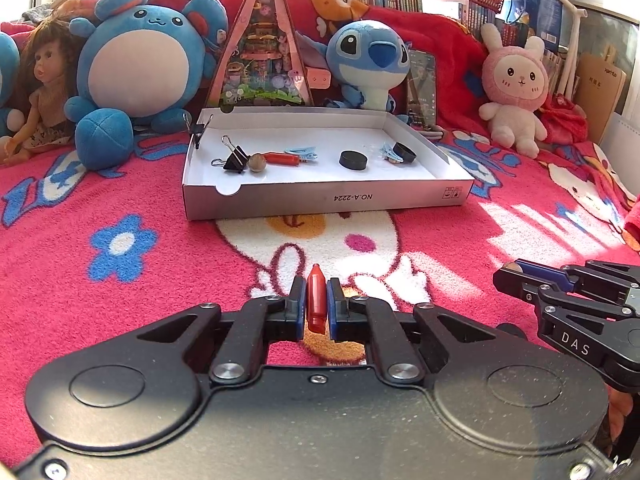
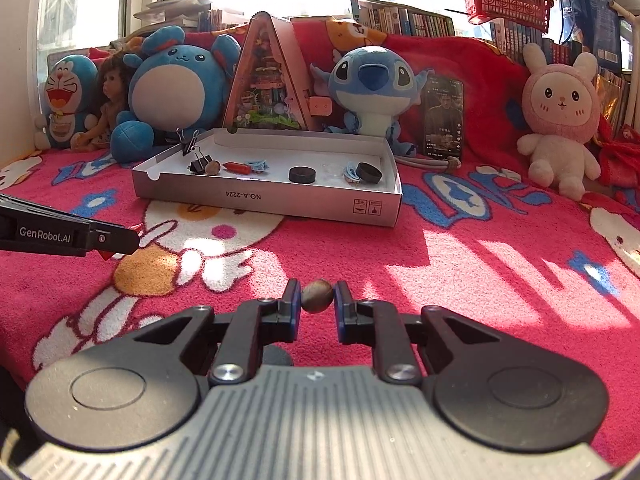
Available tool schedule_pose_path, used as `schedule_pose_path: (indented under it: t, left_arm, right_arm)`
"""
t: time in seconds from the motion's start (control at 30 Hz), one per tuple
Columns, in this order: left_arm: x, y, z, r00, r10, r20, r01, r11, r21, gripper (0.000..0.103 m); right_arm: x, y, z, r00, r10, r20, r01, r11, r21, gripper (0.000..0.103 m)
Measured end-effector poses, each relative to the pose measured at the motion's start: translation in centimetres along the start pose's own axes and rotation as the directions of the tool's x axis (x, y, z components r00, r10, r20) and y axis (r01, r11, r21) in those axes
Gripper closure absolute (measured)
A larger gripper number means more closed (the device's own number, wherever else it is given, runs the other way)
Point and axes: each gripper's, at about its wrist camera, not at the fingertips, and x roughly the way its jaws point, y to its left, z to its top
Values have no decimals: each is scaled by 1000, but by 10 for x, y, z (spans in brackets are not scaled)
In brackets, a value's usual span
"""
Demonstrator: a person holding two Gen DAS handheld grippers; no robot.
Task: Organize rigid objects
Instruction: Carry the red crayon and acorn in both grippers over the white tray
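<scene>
Left claw clamped on red crayon, right claw pinching round nut, both low over the blanket, short of the box. Risk: nut rolling out from so narrow a pinch; crayon pivoting between pads.

red crayon mostly hidden behind left tool

Strong daylight from windows behind toys; panes blown out to white in both views. Sun patches on pink blanket, striped with hard-edged shadows, brightest at right. White box interior glares, near wall greyer in shade. Colours saturated, slight pink cast. Foreground gripper bodies dark, low detail. Heavy fisheye bend: shelves, window frames curve at edges; corners vignetted black. Centre sharp, rim softer, fine noise on black surfaces.
</scene>
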Motion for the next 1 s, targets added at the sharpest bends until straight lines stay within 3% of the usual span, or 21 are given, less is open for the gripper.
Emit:
schedule_pose_path:
  t: [0.47,1.0]
  left_arm:
    - [8,12,43,998,20,62,-19,1000,-14,93]
    - [48,34,110,998,-15,53,19,996,-83,93]
  right_arm:
    - [25,-3,35,1000,14,13,-15,998,57,82]
    - [74,-28,97,997,80,-3,-79,987,140,82]
